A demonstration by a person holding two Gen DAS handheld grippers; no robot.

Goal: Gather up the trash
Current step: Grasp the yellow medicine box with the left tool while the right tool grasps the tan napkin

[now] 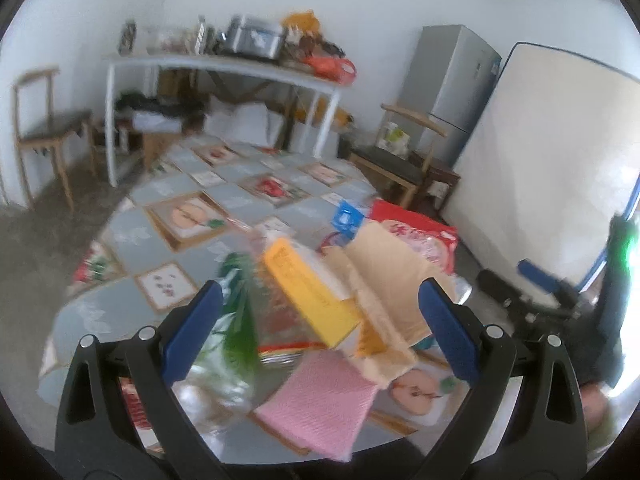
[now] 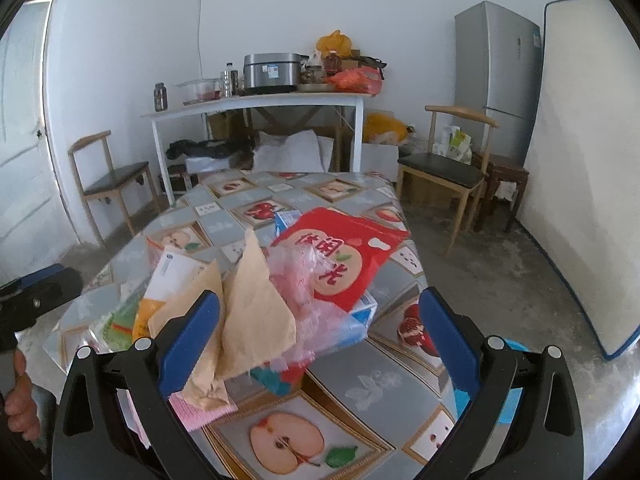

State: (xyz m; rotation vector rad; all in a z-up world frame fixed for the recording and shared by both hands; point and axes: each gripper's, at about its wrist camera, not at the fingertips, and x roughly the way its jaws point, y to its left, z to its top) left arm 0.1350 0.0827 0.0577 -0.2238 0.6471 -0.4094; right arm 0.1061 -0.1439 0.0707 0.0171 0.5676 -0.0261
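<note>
The trash lies in a loose heap on the tabletop (image 2: 360, 372). Landmark: the red bag (image 2: 340, 256).

- Tan paper (image 2: 256, 316): crumpled and standing up, just in front of the red bag. Judged light and limp; pinch a raised fold, not the flat face
- Clear film (image 2: 316, 320): touching the red bag at its near edge. Judged slippery and very light; bunch it before closing on it
- Yellow box (image 1: 312, 296): left of the red bag, tilted against the paper. Judged stiff and light; grip across its narrow sides
- Pink cloth (image 1: 320, 404): nearest the cameras, flat, soft

The left gripper (image 1: 320, 332) hovers over the box and paper, fingers wide, holding nothing. The right gripper (image 2: 320, 340) hovers over the paper and film, fingers wide, holding nothing
</note>
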